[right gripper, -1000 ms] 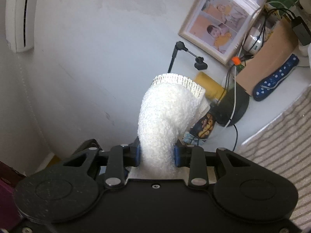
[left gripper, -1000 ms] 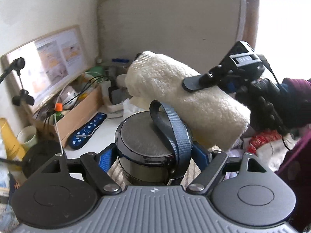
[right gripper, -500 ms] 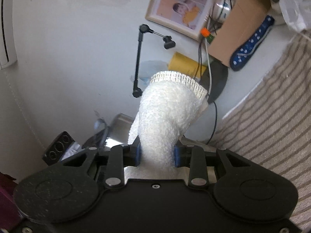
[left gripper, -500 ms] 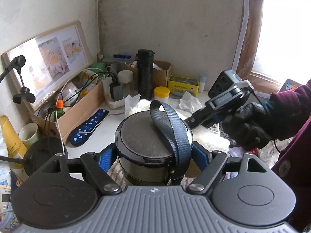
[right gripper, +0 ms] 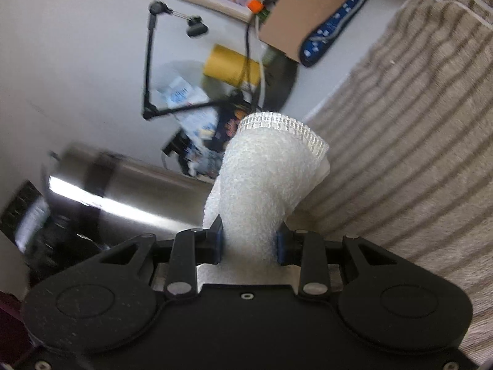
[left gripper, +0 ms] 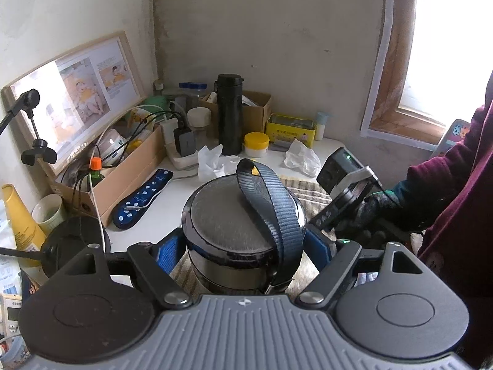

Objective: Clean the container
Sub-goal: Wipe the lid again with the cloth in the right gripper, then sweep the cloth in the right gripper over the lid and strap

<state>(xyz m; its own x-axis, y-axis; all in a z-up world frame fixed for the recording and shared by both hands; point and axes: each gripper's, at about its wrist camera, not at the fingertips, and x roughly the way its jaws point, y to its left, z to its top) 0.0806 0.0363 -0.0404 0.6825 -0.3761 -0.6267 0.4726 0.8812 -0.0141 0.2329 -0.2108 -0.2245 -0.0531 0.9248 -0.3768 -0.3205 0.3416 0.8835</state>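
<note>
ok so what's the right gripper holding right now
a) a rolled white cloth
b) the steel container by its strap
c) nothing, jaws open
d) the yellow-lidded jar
a) In the right wrist view the right gripper is shut on a rolled white cloth pinched between its blue pads, while the steel container with the strap sits in the left gripper.

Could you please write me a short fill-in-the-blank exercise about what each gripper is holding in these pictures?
1. The left gripper has its jaws closed on the steel ____.
2. A dark blue ____ loops over the container's lid.
3. The right gripper holds a rolled white ____.
4. Under the container lies a ____ mat.

Missing words: container; strap; cloth; striped
</note>
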